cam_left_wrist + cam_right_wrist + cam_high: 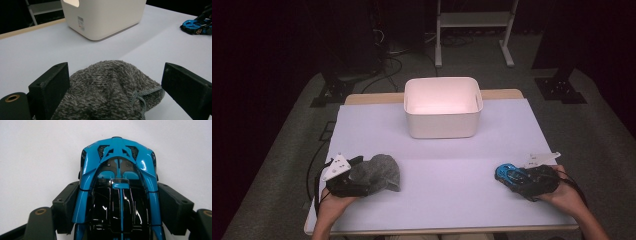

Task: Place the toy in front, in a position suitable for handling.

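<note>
Bare white table (447, 180) between grey cloth (377, 172) and toy car (508, 173); bin (443, 107) beyond.

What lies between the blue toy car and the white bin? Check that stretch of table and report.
Nothing visible. The blue toy car sits between the right gripper's jaws, and the table is bare up to the white bin.
</note>
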Tool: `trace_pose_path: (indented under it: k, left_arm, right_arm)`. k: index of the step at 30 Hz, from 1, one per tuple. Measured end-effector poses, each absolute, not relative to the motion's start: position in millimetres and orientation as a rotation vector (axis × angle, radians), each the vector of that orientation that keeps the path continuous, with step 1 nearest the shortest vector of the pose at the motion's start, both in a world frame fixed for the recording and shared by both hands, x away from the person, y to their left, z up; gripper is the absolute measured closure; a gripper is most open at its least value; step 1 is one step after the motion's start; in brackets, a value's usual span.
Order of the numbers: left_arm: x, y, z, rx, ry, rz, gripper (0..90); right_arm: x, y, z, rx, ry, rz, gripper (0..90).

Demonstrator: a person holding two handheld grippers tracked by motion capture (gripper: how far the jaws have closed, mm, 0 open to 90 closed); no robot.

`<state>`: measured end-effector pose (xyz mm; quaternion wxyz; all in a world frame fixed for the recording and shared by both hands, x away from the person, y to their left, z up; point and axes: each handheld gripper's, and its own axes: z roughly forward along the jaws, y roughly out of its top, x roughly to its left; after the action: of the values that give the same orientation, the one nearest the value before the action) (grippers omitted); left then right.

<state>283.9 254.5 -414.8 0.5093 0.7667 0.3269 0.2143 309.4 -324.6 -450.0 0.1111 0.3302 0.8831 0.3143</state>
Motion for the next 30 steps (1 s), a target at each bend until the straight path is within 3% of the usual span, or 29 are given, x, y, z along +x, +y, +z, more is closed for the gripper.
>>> trace_pose_path:
  k: [20, 30]
  left_arm:
    - [284, 255, -415, 1.849, 0.785, 0.516, 7.2]
    - [284, 255, -414, 1.844, 0.782, 0.519, 7.2]
  right_arm:
    - [307, -322, -439, 0.942, 2.608, 0.968, 25.3]
    - [309, -289, -411, 0.796, 2.671, 1.018, 25.3]
